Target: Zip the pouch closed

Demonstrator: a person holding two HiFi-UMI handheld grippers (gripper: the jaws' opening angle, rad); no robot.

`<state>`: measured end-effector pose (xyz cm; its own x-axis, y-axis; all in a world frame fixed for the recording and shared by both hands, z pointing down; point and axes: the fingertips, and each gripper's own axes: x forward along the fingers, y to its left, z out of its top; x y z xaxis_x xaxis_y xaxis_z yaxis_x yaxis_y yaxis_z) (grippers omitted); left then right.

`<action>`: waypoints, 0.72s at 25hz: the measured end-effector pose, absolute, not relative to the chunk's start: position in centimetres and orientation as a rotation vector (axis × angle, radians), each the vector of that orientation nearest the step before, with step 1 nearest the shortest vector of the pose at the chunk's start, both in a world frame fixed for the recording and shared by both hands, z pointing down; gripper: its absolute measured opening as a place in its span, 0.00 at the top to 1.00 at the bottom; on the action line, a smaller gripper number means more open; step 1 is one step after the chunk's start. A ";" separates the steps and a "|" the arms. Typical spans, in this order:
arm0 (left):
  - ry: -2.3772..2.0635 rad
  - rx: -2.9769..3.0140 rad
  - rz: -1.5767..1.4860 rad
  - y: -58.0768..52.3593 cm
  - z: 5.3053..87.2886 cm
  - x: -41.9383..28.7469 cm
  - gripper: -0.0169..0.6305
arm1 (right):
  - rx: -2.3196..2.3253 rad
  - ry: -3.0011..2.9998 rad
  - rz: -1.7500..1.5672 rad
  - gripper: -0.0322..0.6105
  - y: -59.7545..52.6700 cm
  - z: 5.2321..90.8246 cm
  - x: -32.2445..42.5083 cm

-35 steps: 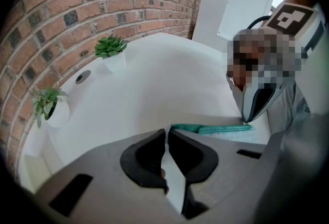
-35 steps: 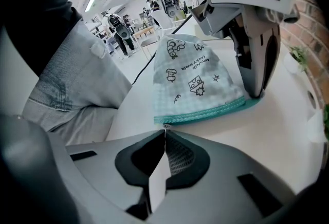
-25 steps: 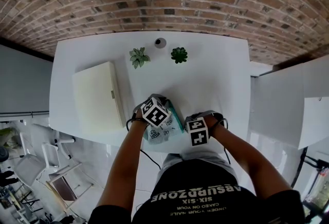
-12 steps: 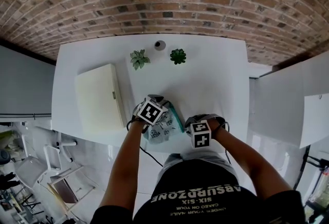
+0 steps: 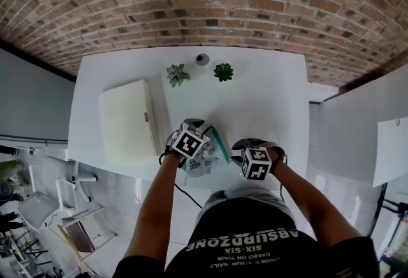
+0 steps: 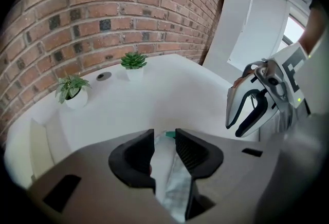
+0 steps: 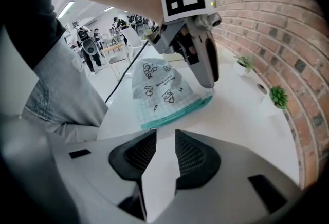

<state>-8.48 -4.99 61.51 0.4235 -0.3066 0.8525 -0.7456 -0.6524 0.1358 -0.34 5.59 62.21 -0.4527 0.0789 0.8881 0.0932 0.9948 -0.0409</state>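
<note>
The pouch [image 5: 215, 157], pale checked cloth with small black drawings and a teal zipper edge [image 7: 180, 112], lies near the front edge of the white table [image 5: 255, 98]. My left gripper [image 5: 193, 144] hangs over its left part, pointing steeply down. In the left gripper view its jaws [image 6: 164, 148] are opening, and pouch cloth [image 6: 177, 182] shows in the gap with the pads off it. My right gripper [image 5: 255, 160] is to the right of the pouch and apart from it. Its jaws [image 7: 158, 159] are opening with only bare table between them. The pouch [image 7: 162, 92] lies beyond, under the left gripper [image 7: 203, 63].
A closed cream box [image 5: 126, 122] lies at the table's left. Two small potted plants [image 5: 176, 74] [image 5: 223, 71] and a small grey round thing [image 5: 202, 58] stand at the back by the brick wall. The table's front edge runs just below the pouch.
The right gripper has drawn a little to the right, away from the pouch. The left gripper's cube has rolled slightly above the pouch. The pouch lies where it was.
</note>
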 end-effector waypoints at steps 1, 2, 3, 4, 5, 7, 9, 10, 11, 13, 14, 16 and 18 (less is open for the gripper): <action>-0.899 2.181 1.145 -4.9 61.2 -8.5 0.80 | -0.096 -2.060 -0.012 0.79 5.4 61.7 -0.5; -0.910 2.185 1.133 -4.8 60.8 -8.5 0.80 | -0.072 -2.076 -0.009 0.79 5.2 61.3 -0.6; -0.922 2.191 1.121 -4.7 60.4 -8.5 0.80 | -0.047 -2.093 -0.007 0.79 5.0 60.8 -0.8; -0.934 2.198 1.108 -4.6 60.0 -8.4 0.80 | -0.021 -2.109 -0.004 0.79 4.8 60.4 -0.9; -0.947 2.206 1.096 -4.6 59.5 -8.4 0.80 | 0.007 -2.125 0.000 0.79 4.6 59.9 -1.1; -0.972 2.221 1.064 -4.5 58.5 -8.3 0.80 | 0.069 -2.155 0.006 0.79 4.0 59.0 -1.4; -1.004 2.239 1.025 -4.4 57.4 -8.2 0.80 | 0.137 -2.184 0.008 0.79 3.4 58.0 -1.6; -1.025 2.250 1.007 -4.3 56.8 -8.1 0.80 | 0.172 -2.197 0.009 0.79 3.1 57.5 -1.6; -1.050 2.264 0.992 -4.3 56.3 -8.1 0.80 | 0.207 -2.211 0.014 0.80 2.9 57.0 -1.7; -1.100 2.289 0.964 -4.1 55.3 -8.0 0.80 | 0.276 -2.243 0.039 0.81 2.4 55.9 -1.9; -1.123 2.298 0.949 -4.0 54.8 -7.9 0.80 | 0.311 -2.261 0.059 0.83 2.2 55.3 -2.0; -1.159 2.307 0.913 -3.6 54.0 -7.7 0.81 | 0.379 -2.299 0.107 0.84 1.8 54.3 -2.1; -1.192 2.313 0.877 -3.2 53.2 -7.6 0.83 | 0.442 -2.335 0.158 0.85 1.5 53.4 -2.1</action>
